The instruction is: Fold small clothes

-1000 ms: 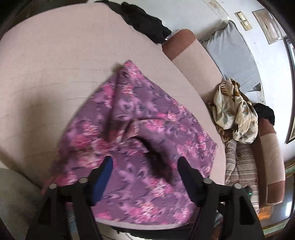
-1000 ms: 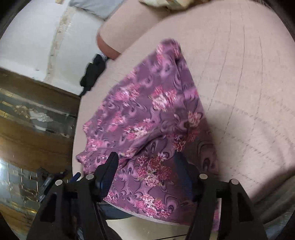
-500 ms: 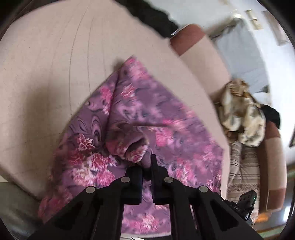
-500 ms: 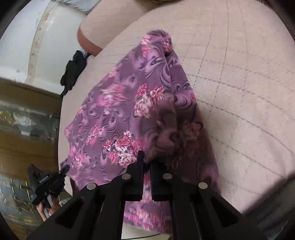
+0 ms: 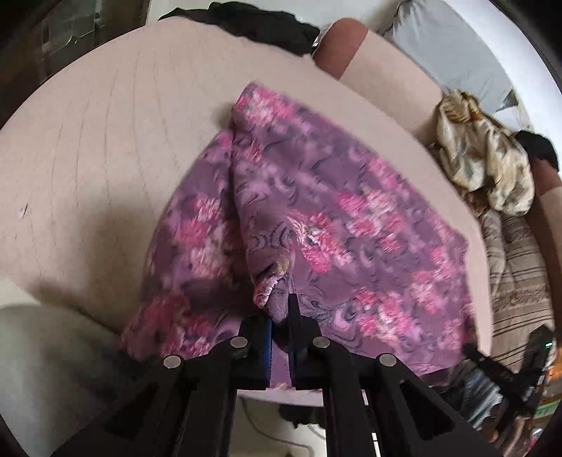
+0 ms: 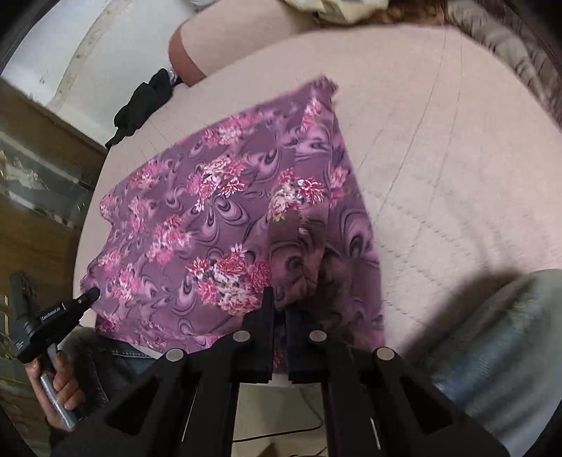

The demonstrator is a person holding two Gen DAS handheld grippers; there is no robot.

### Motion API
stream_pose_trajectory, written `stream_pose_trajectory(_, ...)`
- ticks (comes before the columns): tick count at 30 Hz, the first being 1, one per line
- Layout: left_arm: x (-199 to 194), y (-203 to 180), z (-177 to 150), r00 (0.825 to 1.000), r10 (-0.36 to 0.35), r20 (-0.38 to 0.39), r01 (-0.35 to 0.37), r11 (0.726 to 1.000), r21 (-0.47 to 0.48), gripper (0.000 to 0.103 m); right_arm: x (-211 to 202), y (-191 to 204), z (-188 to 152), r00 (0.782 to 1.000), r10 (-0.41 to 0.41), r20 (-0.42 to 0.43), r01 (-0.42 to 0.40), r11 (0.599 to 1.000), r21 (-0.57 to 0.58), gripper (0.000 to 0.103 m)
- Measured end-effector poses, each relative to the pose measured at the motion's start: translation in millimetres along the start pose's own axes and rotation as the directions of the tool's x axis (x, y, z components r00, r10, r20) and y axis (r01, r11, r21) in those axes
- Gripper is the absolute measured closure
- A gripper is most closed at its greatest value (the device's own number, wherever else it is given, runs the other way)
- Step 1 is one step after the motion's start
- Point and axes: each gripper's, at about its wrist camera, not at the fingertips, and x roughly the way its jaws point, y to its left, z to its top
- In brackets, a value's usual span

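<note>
A purple cloth with pink flowers (image 5: 337, 211) lies spread on a pale pink cushioned surface (image 5: 105, 147). My left gripper (image 5: 280, 311) is shut on a bunched near edge of the cloth, which rises in a ridge from the jaws. In the right wrist view the same floral cloth (image 6: 210, 197) spreads to the left, and my right gripper (image 6: 279, 302) is shut on its near edge, a darker fold standing up just past the jaws. The left gripper (image 6: 89, 293) shows at that view's lower left, held by a hand (image 6: 59, 383).
A black garment (image 5: 260, 24) lies at the far edge of the cushion (image 6: 456, 158). A cream patterned bundle (image 5: 484, 168) and striped fabric (image 5: 520, 267) sit on a sofa to the right. A grey cushion (image 5: 453, 52) leans behind. Wooden panelling (image 6: 31, 197) stands on the left.
Both grippers went from open over the cloth to shut on its near edge. Since then the pinched folds have lifted, and the cloth has pulled tauter and flatter between them.
</note>
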Motion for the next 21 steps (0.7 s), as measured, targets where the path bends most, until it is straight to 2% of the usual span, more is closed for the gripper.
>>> stream_pose_trajectory(3, 16.3, 5.6, -0.5, 0.997, 0.033, -0.067, -0.035, 0.999, -0.028, 0.097, 25.1, -9.2, 3.7, 0.998, -0.029, -0.054, 0.029, 1.000, 0.008, 0.099)
stream_pose_trajectory(4, 10.1, 4.7, -0.5, 0.998, 0.020, -0.055, -0.022, 0.999, -0.043, 0.097, 27.2, -13.3, 3.4, 0.998, -0.015, -0.065, 0.017, 0.999, 0.037, 0.099)
stream_pose_trajectory(6, -6.7, -1.4, -4.1, 1.000, 0.016, -0.008, -0.016, 1.000, -0.007, 0.097, 17.6, -14.4, 3.0, 0.999, -0.015, -0.033, 0.016, 0.999, 0.043, 0.099)
stream_pose_trajectory(9, 4.1, -3.4, -8.9, 0.999, 0.041, -0.037, -0.040, 0.999, 0.022, 0.095, 17.7, -7.0, 6.9, 0.998, -0.047, -0.028, 0.048, 0.999, 0.020, 0.099)
stream_pose_trajectory(12, 25.2, 12.2, -2.8, 0.996, 0.038, -0.079, -0.043, 0.997, -0.061, 0.094, 37.6, -15.3, 6.0, 0.995, -0.064, -0.082, 0.067, 0.997, 0.031, 0.099)
stream_pose_trajectory(15, 21.1, 7.1, -3.6, 0.996, 0.075, -0.050, -0.077, 0.997, -0.025, 0.083, 35.2, -7.8, 6.5, 0.994, -0.094, -0.064, 0.094, 0.996, 0.001, 0.098)
stream_pose_trajectory(17, 22.9, 1.5, -4.0, 0.992, 0.114, -0.048, -0.114, 0.993, -0.006, 0.081, 38.0, -5.7, 6.4, 0.993, -0.097, -0.072, 0.097, 0.995, -0.007, 0.098)
stream_pose_trajectory(19, 19.6, 1.1, -4.6, 0.994, 0.104, -0.039, -0.105, 0.994, -0.006, 0.079, 45.6, -9.6, 6.0, 0.992, -0.078, -0.098, 0.078, 0.997, 0.002, 0.098)
stream_pose_trajectory(21, 7.9, 0.7, -3.0, 0.998, 0.069, 0.006, -0.069, 0.997, -0.022, 0.075, 37.1, -9.5, 2.5, 0.996, -0.038, -0.078, 0.039, 0.999, 0.013, 0.091)
